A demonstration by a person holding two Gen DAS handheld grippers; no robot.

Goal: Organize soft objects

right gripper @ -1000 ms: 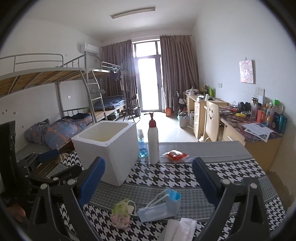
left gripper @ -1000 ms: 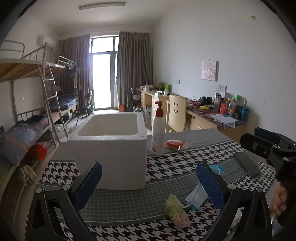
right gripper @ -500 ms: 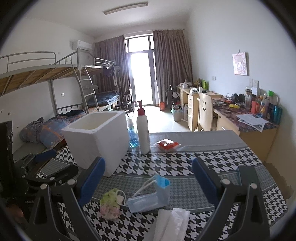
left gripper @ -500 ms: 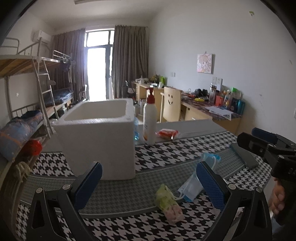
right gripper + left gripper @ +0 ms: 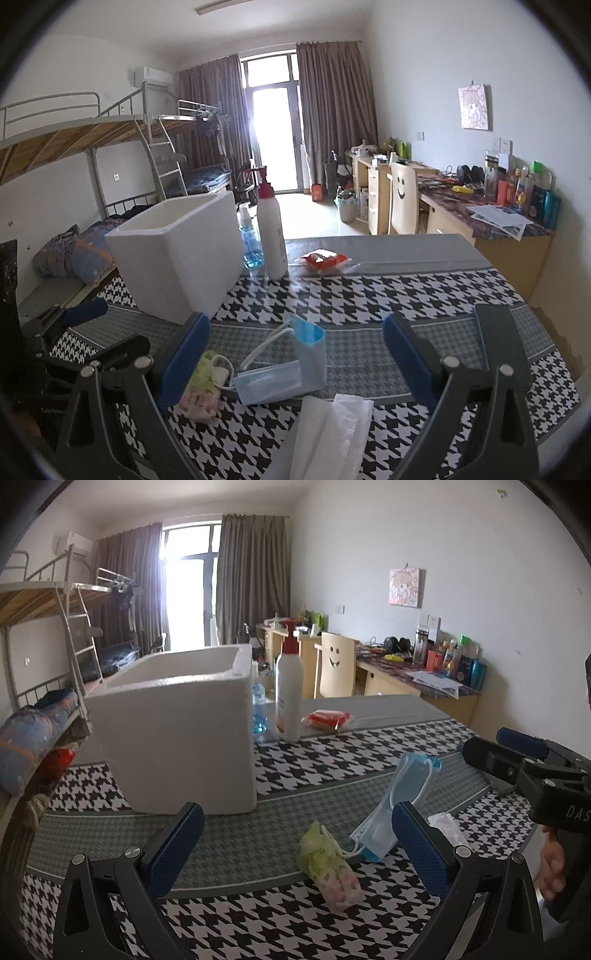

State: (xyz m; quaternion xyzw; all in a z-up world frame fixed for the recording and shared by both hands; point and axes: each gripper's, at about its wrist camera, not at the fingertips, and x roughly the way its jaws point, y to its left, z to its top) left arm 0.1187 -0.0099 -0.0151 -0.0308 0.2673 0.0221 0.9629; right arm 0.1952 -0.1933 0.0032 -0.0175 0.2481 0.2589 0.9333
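A folded blue face mask (image 5: 393, 805) (image 5: 284, 365) lies on the houndstooth cloth beside a green and pink patterned mask (image 5: 328, 867) (image 5: 201, 387). A white tissue (image 5: 332, 432) (image 5: 448, 829) lies nearest the front edge. The white foam box (image 5: 177, 731) (image 5: 177, 251) stands open-topped at the left. My left gripper (image 5: 295, 834) is open above the patterned mask, holding nothing. My right gripper (image 5: 295, 343) is open over the blue mask and tissue, also holding nothing.
A white pump bottle (image 5: 290, 694) (image 5: 271, 236), a blue liquid bottle (image 5: 258, 709) and a red snack packet (image 5: 327, 720) (image 5: 323, 258) stand behind the box. A grey flat object (image 5: 496, 332) lies at the right. Desks, a chair and bunk beds fill the room beyond.
Both grippers have come lower and closer to the table, so the masks, the tissue and the foam box look larger. Nothing on the table has moved.
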